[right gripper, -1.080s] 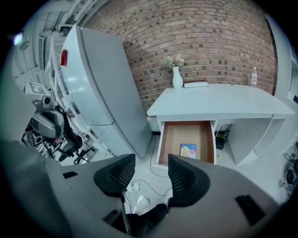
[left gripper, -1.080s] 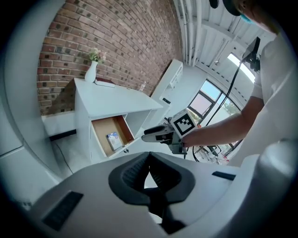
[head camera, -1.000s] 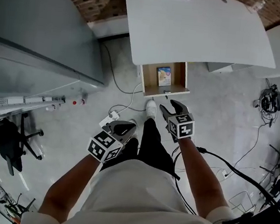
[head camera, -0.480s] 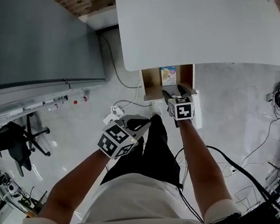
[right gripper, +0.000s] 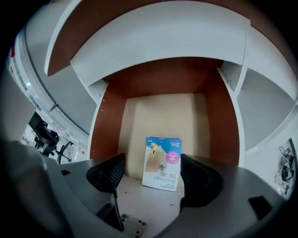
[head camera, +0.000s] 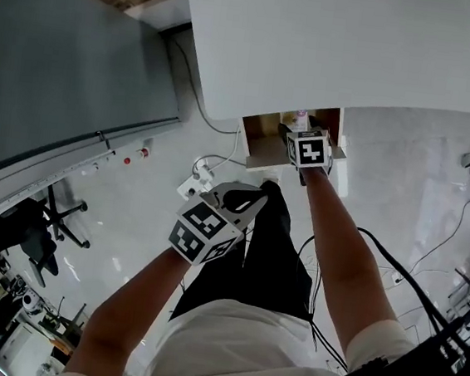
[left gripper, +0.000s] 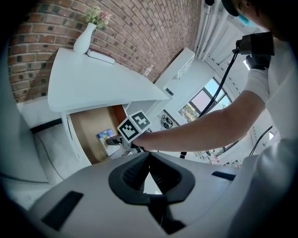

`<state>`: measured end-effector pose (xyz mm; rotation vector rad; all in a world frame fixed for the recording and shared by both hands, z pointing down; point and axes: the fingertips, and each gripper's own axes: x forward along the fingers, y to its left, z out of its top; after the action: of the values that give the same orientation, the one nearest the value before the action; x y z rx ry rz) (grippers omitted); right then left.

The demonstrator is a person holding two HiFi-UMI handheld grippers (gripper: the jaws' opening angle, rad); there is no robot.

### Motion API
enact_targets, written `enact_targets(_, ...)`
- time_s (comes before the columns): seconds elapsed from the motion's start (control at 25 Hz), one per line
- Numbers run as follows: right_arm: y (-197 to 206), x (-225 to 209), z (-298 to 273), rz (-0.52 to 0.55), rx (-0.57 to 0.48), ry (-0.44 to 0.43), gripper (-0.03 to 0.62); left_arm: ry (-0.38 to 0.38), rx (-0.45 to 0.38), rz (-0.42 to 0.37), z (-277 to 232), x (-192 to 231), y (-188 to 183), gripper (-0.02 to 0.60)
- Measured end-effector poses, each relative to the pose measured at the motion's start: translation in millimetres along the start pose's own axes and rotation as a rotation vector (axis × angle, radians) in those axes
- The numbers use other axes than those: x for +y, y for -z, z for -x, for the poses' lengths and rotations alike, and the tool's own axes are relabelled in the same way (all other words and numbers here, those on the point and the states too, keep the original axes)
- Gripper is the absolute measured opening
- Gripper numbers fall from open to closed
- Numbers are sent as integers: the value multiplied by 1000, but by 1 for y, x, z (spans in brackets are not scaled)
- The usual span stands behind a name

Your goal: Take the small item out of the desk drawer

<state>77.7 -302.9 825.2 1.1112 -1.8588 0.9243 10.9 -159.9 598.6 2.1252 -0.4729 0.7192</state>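
Brown wooden drawer stood open. The right gripper had just been opening its jaws, and the small blue-and-white box lay between them, untouched. The left gripper had its jaws together, empty. Grasping and lifting remained.

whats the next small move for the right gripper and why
Probably ease the right gripper down over the box, then close. Its jaws have just been opening; the box shows between them in the open drawer, not yet pinched.
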Motion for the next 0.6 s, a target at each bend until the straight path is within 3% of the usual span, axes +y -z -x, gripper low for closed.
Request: enact_targets(0.6,9,-18,-59,-35,173,9,379,15,-16,33,-8,22,1,23)
